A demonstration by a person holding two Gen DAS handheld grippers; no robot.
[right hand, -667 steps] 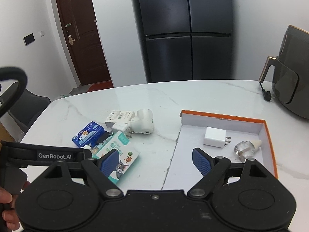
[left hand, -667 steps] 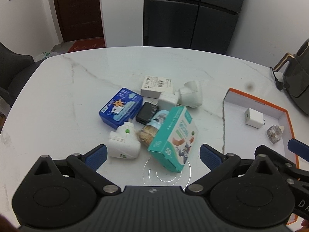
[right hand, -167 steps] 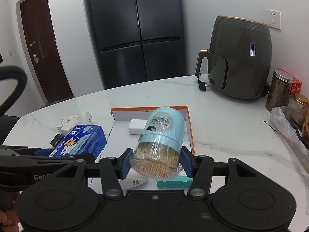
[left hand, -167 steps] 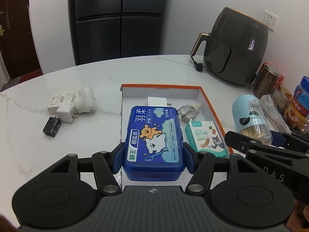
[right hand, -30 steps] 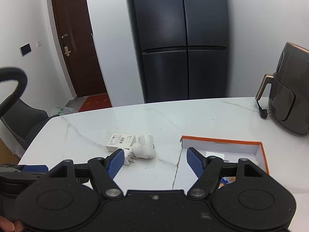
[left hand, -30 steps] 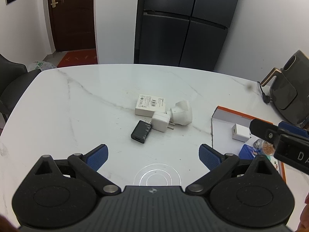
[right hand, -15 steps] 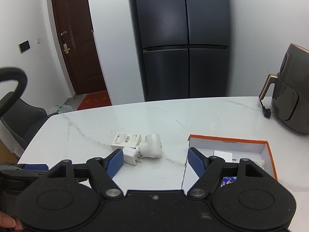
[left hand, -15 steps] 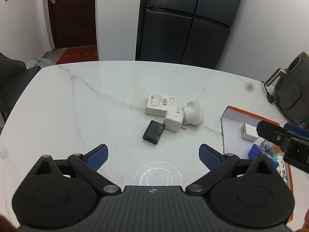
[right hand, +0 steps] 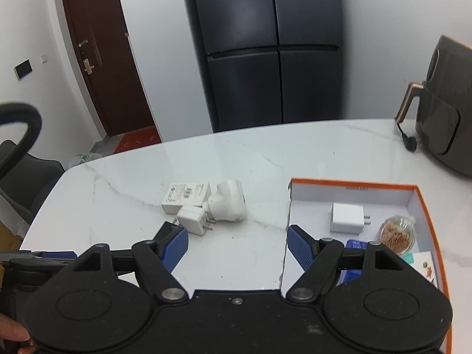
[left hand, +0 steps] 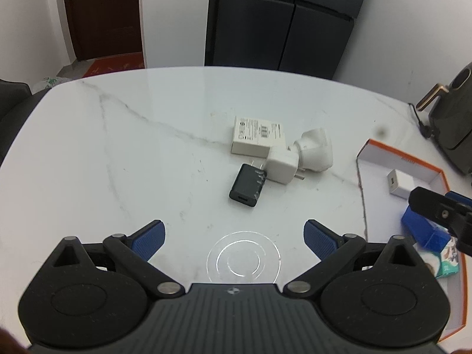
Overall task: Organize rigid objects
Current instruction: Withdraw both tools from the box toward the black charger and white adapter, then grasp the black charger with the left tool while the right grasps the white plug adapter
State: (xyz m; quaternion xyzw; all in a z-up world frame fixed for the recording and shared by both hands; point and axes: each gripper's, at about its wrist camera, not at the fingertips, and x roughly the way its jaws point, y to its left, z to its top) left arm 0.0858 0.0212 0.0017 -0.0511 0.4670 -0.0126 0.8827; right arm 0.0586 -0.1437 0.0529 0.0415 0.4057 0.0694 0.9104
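Our left gripper (left hand: pixel 233 234) hangs open and empty over bare surface (left hand: pixel 118 153). Mid-surface the black charger (left hand: pixel 247 185), white charger (left hand: pixel 280 165), box (left hand: pixel 258 139) and round adapter (left hand: pixel 315 152) lie touching, so we judge that closing on one may drag its neighbours. The left edge leaves wide room. Our right gripper (right hand: pixel 237 246), also empty with jaws parted, sits by the tray (right hand: pixel 348 188) wall, which it could snag; the tray occupies the right side.
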